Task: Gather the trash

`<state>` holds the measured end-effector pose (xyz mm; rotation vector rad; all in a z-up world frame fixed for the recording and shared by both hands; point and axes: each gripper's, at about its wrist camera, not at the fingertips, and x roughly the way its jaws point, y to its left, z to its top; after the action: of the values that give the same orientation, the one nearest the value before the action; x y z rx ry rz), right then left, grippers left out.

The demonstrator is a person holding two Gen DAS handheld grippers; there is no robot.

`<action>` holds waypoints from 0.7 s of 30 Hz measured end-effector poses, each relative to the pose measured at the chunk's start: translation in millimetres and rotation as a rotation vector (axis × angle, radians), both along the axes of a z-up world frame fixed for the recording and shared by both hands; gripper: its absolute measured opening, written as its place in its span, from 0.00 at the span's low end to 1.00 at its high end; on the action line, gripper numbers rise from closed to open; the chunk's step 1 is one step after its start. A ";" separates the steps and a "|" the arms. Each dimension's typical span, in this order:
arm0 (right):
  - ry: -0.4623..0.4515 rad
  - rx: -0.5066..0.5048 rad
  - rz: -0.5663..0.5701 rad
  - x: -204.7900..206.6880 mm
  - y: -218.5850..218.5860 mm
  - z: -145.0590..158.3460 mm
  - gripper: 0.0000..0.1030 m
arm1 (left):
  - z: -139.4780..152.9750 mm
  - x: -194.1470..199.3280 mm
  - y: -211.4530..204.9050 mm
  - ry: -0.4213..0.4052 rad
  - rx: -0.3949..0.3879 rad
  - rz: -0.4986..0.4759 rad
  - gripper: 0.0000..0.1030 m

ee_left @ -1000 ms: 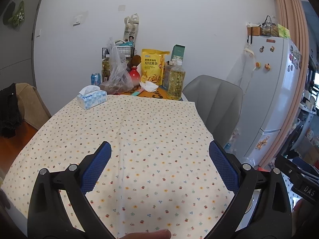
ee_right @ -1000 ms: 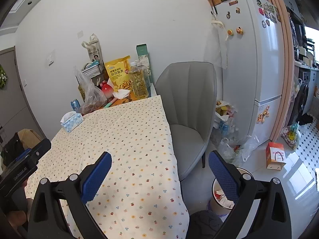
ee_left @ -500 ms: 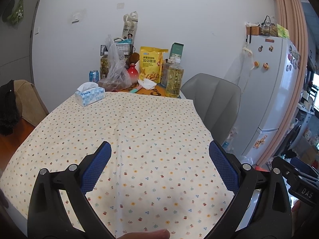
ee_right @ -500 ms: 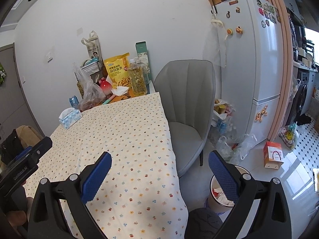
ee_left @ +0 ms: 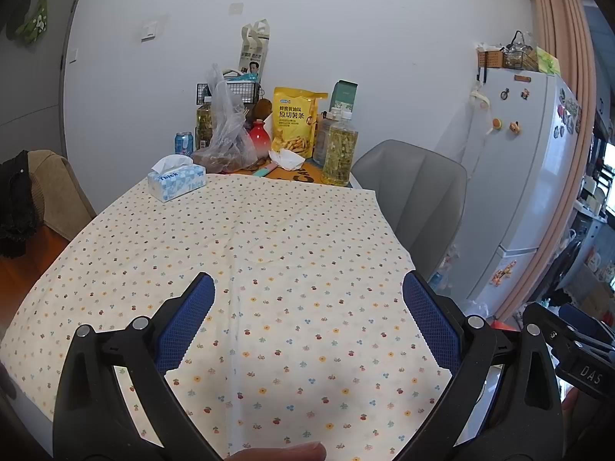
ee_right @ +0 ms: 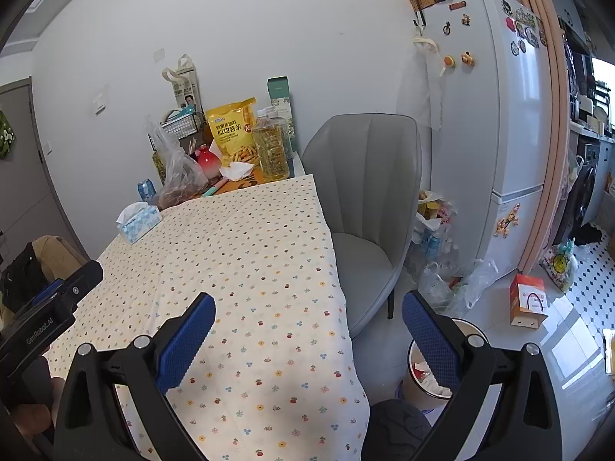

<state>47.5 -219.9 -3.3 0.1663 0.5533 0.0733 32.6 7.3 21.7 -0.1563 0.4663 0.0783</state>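
Observation:
A crumpled white tissue lies at the far end of the table among the groceries; it also shows in the right wrist view. A white trash bin with paper in it stands on the floor at the table's near right corner. My left gripper is open and empty above the near part of the flowered tablecloth. My right gripper is open and empty over the table's right edge, with the bin behind its right finger.
A tissue box, a plastic bag, a yellow snack bag, oil bottles and a can crowd the far end. A grey chair stands to the right, with a fridge and floor bags beyond.
Both grippers have drawn back and tilted slightly, so the far-end items sit a little lower in view. Both stay open and empty.

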 end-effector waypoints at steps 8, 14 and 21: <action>0.004 0.000 0.000 0.4 1.4 -0.2 0.93 | -0.8 -0.5 0.4 0.006 0.001 -0.002 0.94; 0.003 0.000 0.001 0.5 2.2 -0.4 0.93 | -1.2 -0.7 2.0 0.009 0.000 -0.002 0.95; 0.004 -0.001 0.002 0.7 3.0 -0.3 0.93 | -1.2 -1.9 3.3 0.012 0.002 -0.004 0.95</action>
<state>48.3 -216.9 -3.6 0.1653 0.5575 0.0749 30.7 10.7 20.5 -0.1531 0.4790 0.0757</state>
